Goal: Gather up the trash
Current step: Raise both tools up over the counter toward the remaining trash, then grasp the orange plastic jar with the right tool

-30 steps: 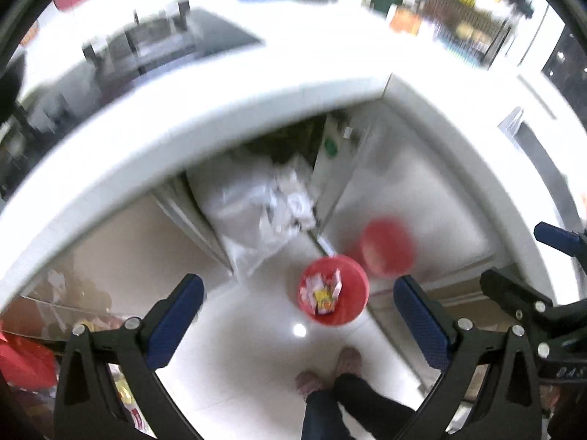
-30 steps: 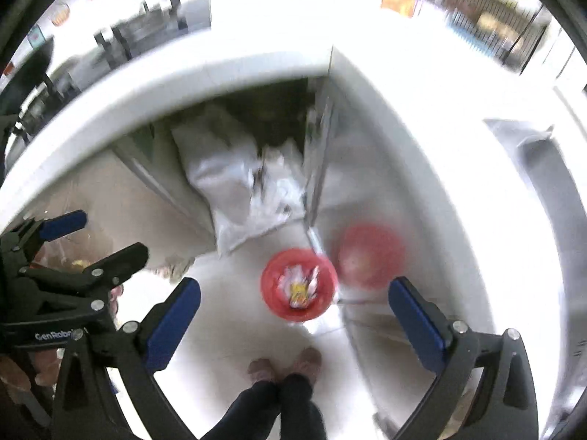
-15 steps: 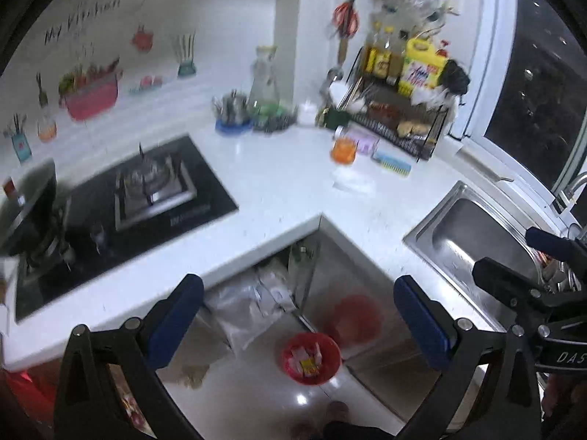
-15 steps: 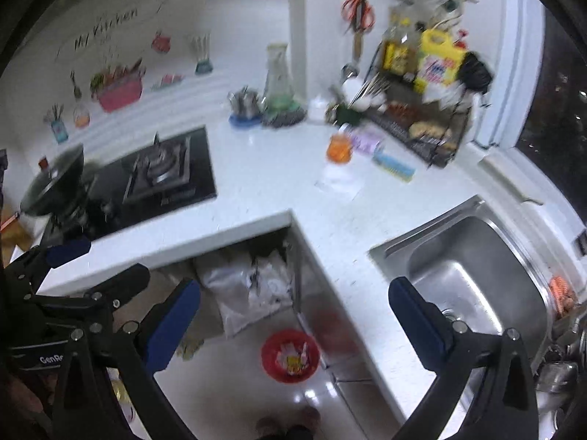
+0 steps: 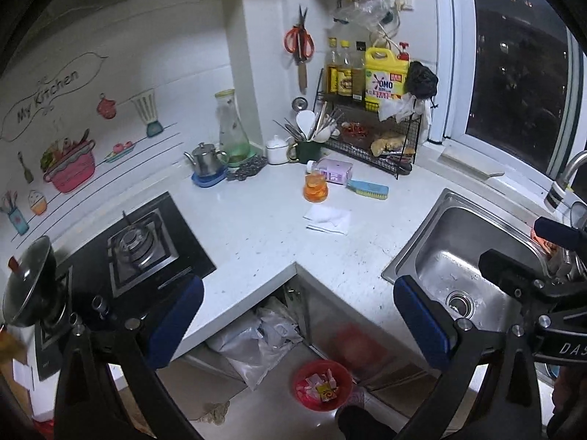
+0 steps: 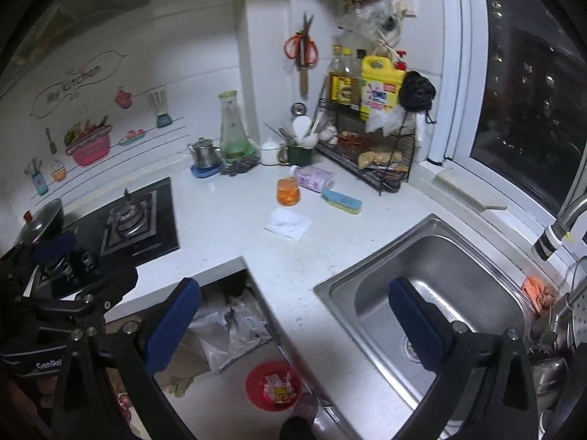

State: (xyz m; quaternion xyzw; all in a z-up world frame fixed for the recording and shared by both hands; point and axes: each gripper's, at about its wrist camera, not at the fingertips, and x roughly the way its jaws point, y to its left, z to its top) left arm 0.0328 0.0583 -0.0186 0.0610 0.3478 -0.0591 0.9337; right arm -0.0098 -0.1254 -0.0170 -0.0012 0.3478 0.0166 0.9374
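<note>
- Left gripper (image 5: 298,321) and right gripper (image 6: 293,324) both gape wide and hold nothing, high above the counter (image 5: 264,242).
- The tissue (image 5: 327,219), likely trash, lies flat far ahead of both, just before the orange jar (image 5: 315,187).
- The bin (image 5: 322,384) sits on the floor below.
- Risks: fingers may skid over the thin tissue, or nudge the jar.

Both wrist views high above countertop (image 5: 256,227)

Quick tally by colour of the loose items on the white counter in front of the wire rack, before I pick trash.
Orange plastic cup: 1
Purple packet: 1
Blue scrub brush: 1
White crumpled paper: 1
Total: 4
</note>
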